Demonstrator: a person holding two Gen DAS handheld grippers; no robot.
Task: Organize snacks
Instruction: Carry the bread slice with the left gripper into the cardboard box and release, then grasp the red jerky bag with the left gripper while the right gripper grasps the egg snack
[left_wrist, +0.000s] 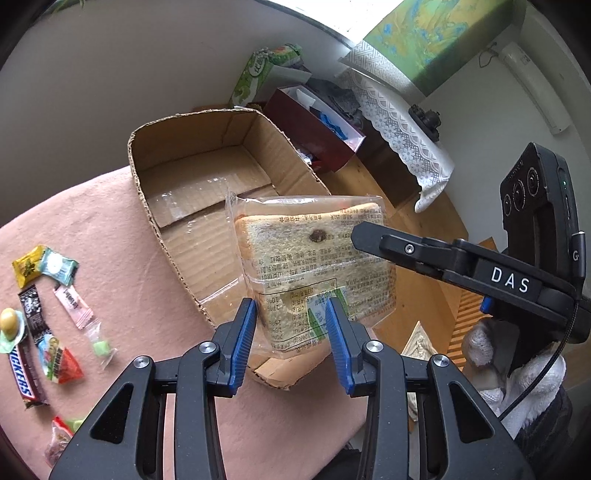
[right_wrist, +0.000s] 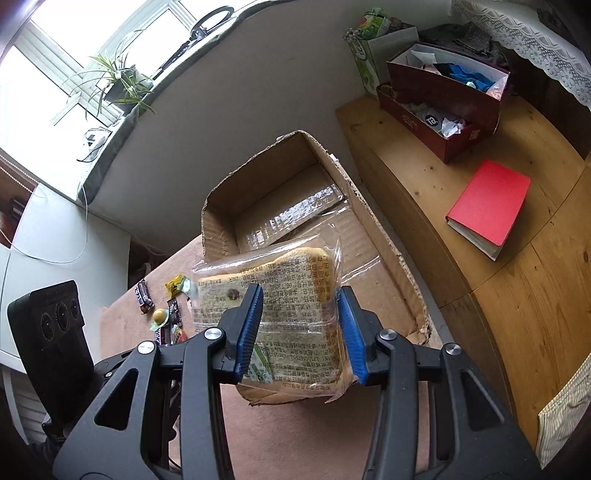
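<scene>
A clear-wrapped slice of bread (left_wrist: 314, 258), printed with dark text, hangs in the air over the near end of an open cardboard box (left_wrist: 177, 155). My left gripper (left_wrist: 291, 332) is shut on the pack's near edge, blue pads (left_wrist: 243, 332) pressing both sides. One black finger of the right gripper (left_wrist: 406, 251) reaches onto the pack from the right. In the right wrist view the right gripper (right_wrist: 301, 328) is shut on the same bread pack (right_wrist: 288, 280), above the box (right_wrist: 221, 206), which holds nothing.
Several small wrapped snacks (left_wrist: 40, 317), a Snickers bar among them, lie on the pink cloth (left_wrist: 110, 229) left of the box. A wooden bench (right_wrist: 517, 295) at the right carries a red book (right_wrist: 487, 206) and dark red boxes (right_wrist: 443, 92).
</scene>
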